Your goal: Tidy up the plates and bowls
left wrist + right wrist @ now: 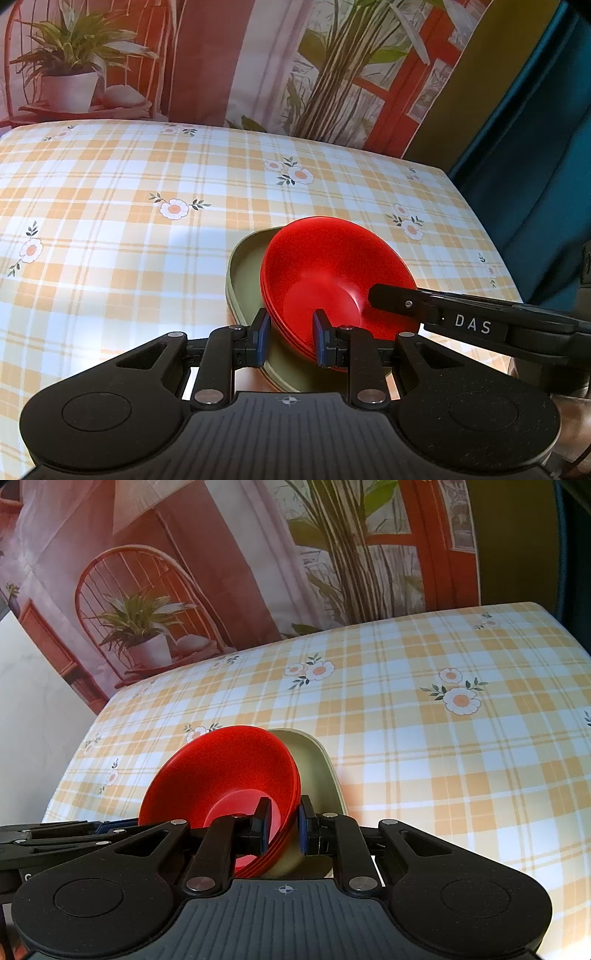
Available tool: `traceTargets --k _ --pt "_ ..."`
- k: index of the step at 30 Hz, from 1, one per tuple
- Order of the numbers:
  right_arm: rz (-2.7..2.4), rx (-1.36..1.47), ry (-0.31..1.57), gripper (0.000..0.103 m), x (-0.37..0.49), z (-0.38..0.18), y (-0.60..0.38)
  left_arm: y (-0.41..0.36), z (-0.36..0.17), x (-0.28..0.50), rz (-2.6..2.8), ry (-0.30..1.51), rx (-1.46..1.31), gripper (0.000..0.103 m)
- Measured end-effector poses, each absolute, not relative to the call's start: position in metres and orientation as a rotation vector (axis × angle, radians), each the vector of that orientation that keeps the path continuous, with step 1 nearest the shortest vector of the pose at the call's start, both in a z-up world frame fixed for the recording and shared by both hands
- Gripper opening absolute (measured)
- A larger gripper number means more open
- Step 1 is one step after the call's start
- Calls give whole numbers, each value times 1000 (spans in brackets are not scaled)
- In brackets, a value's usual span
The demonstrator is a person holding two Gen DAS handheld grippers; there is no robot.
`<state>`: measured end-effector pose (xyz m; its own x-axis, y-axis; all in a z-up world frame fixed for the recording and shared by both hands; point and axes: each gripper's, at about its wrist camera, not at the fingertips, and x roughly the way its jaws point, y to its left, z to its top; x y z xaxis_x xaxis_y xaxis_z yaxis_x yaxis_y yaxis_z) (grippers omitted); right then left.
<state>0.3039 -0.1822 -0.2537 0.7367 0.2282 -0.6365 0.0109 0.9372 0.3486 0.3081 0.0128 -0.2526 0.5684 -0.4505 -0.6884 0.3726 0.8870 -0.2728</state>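
Observation:
A nested stack of red bowls [325, 269] rests tilted on an olive-green plate [245, 273] with a raised rim, near the table's front edge. My left gripper [291, 341] is shut on the stack's near wall, with one pad outside over the plate and the other inside the top bowl. The right gripper's finger [391, 295] reaches into the bowl from the right. In the right wrist view, my right gripper [283, 829] is shut on the rim of the red bowls [221, 768], with the green plate [321, 771] just behind. The left gripper's fingers [110, 825] come in from the left.
A yellow checked tablecloth [147, 221] with daisies covers the table, which stretches away behind the dishes. A printed backdrop [221, 55] hangs along the far edge. Dark teal fabric [535, 147] stands past the table's right edge.

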Motion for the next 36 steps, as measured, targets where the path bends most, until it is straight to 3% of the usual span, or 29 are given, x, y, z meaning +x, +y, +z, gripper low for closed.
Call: traceTargets --k 27,36 --pt "117 300 734 15 306 -256 -182 9 -255 310 -474 821 -67 26" --pt "99 255 673 21 292 -235 -186 10 -242 303 -447 784 -39 47"
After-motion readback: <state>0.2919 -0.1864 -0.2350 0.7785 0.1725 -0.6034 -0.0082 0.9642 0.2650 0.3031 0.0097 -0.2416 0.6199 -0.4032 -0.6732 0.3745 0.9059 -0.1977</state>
